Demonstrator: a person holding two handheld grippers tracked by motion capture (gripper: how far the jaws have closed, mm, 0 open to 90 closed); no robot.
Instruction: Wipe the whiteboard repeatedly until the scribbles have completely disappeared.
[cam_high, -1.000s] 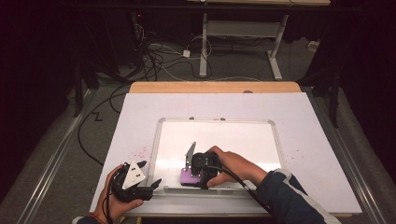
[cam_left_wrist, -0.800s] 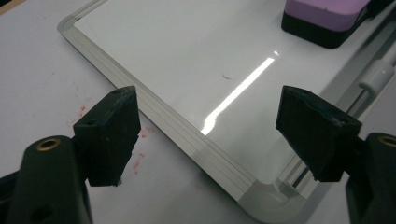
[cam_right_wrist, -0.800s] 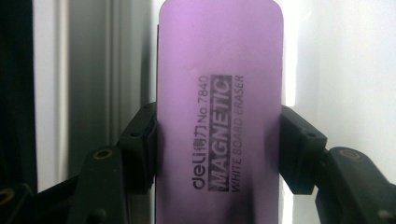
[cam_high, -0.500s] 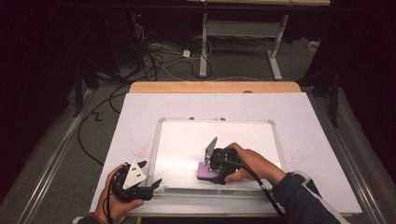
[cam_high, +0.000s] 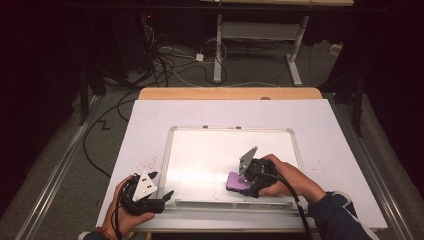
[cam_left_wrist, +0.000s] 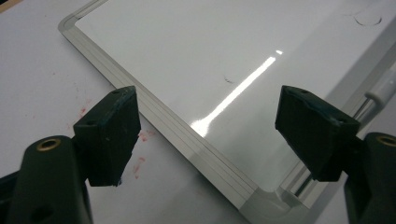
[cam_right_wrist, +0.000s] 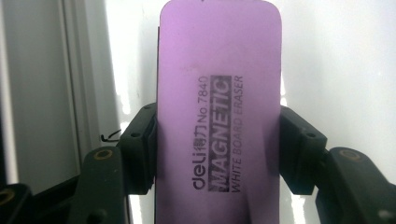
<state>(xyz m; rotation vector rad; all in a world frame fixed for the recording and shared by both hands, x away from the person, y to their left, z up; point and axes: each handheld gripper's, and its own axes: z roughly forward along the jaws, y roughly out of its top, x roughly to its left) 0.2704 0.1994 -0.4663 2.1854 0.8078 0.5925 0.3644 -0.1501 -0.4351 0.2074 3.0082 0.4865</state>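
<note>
A framed whiteboard (cam_high: 200, 150) lies flat on the white table. My right gripper (cam_high: 239, 184) is shut on a purple whiteboard eraser (cam_high: 235, 181) that rests flat on the board's near right part. In the right gripper view the eraser (cam_right_wrist: 219, 107) sits clamped between both pads (cam_right_wrist: 140, 144), its printed label facing up, the board's frame (cam_right_wrist: 79, 70) at the left. My left gripper (cam_high: 159, 189) rests at the board's near left corner, jaws open. In the left gripper view its pads (cam_left_wrist: 109, 133) stand wide apart over the frame corner (cam_left_wrist: 243, 193), with nothing between them.
Faint red specks mark the table (cam_high: 150, 162) left of the board. A wooden table edge (cam_high: 230, 93) lies beyond the white sheet. Cables (cam_high: 165, 60) and a desk frame (cam_high: 260, 35) stand on the floor behind. A faint black mark (cam_left_wrist: 229, 80) stays on the board.
My right gripper has slid the eraser to the right along the board's near part. The left gripper has stayed in place.
</note>
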